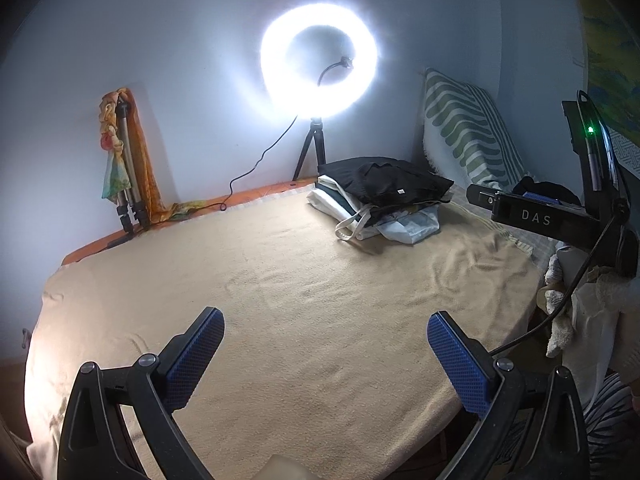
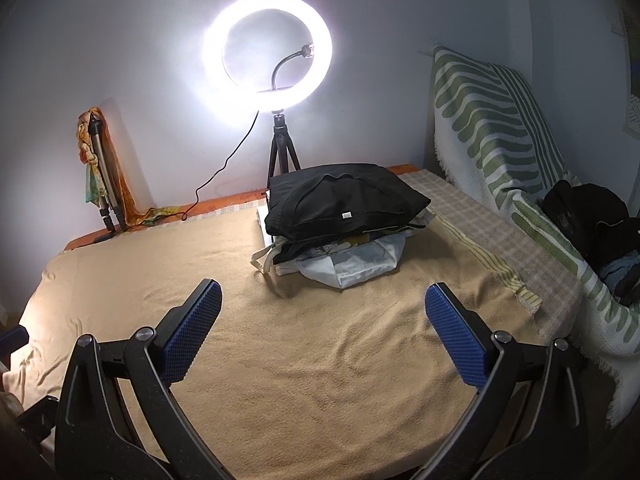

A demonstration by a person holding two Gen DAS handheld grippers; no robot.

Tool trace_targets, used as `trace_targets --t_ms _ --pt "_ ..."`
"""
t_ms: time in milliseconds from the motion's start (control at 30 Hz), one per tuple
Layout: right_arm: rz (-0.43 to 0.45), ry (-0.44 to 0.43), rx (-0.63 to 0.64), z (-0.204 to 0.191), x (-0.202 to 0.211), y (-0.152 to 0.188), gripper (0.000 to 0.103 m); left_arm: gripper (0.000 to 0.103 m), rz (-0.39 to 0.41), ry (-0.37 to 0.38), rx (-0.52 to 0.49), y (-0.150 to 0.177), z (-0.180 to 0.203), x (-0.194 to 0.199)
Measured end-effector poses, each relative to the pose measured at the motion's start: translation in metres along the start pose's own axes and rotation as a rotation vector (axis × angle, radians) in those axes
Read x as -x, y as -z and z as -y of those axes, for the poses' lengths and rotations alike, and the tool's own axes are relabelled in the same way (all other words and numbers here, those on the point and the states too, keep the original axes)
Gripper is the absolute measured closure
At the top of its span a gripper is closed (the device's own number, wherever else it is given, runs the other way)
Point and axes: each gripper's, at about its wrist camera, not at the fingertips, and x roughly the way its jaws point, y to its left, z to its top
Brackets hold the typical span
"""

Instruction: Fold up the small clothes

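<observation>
Tan terry blanket [image 2: 280,360] covers the bed in front of me, bare where I hover. My left tool [image 1: 326,354] has its blue-padded fingers spread wide, holding nothing. My right tool [image 2: 322,332] is spread wide too, also empty. The pile of clothes [image 2: 340,224] sits at the far side of the bed, a folded black garment [image 2: 344,200] on top of pale pieces. Behind it a lit ring light [image 2: 268,56] stands on a tripod by the wall. A green-striped throw [image 2: 500,128] drapes to the right, with dark clothing [image 2: 588,216] heaped on it
</observation>
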Motion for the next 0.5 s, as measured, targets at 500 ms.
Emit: trace_targets --t_ms 500 --pt "0.01 0.014 0.002 0.0028 -0.0017 -0.0029 0.0 0.0 0.011 -0.008 -0.014 -0.001 0.0003 0.0041"
